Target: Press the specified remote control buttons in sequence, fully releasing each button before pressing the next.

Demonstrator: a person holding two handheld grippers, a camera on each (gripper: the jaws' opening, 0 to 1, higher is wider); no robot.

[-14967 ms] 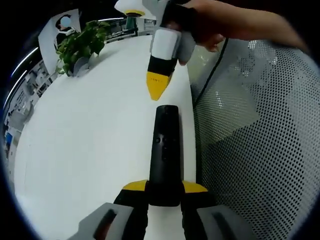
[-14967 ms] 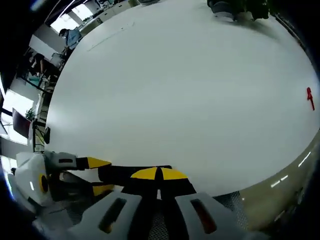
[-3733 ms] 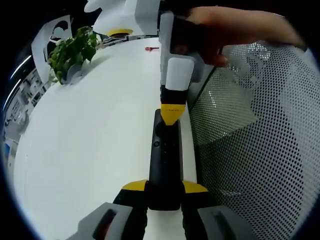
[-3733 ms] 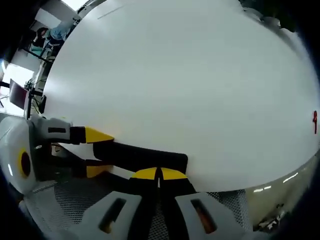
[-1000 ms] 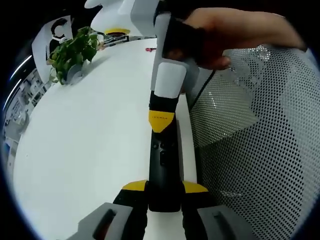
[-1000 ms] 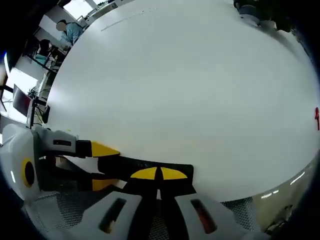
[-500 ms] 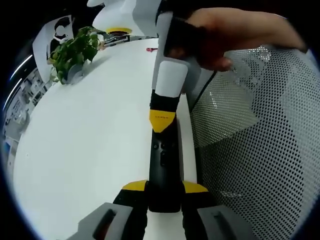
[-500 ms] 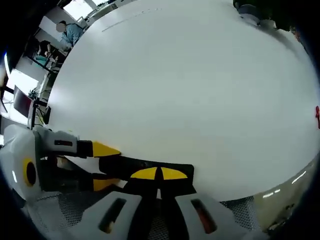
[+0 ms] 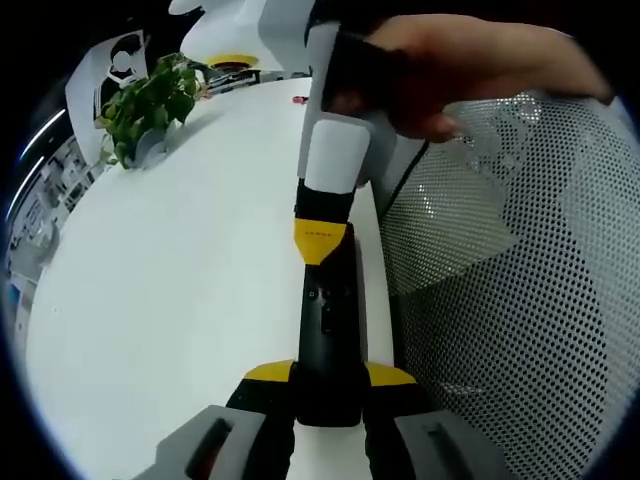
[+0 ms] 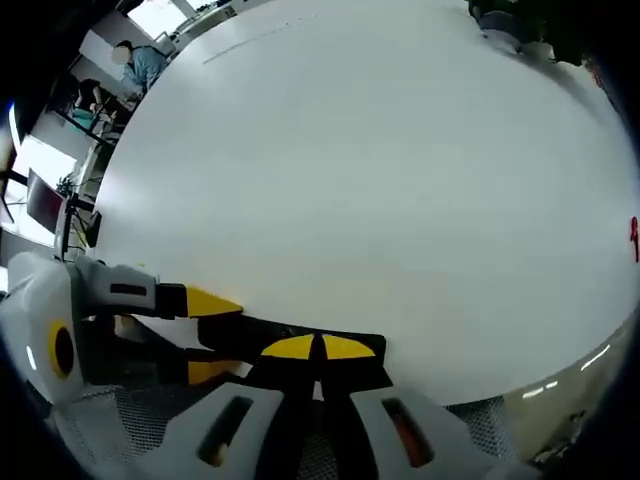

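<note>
Along the near edge of the white surface [image 9: 180, 260], the black remote [image 9: 329, 320] lies lengthwise, its near end clamped between the yellow-tipped jaws of the left tool [image 9: 329, 375]. The right tool [image 9: 322, 240], gripped by a person's hand [image 9: 440, 70], has its jaws closed together with nothing between them, forming a single yellow point set on the upper part of the remote's face. Compared with a second ago, that point sits marginally further up the remote, and well back from the far end where it stood some seconds earlier; this suggests a later button in the sequence is under press, not yet released. In the right gripper view the closed tips [image 10: 318, 349] overlie the remote [image 10: 250, 332]. The remote is a slim, matt, straight-sided bar with small buttons; the surface is smooth and faintly glossy. A perforated mesh panel [image 9: 500, 300] stands beside the edge, and a leafy potted plant [image 9: 150, 100] stands well apart.
</note>
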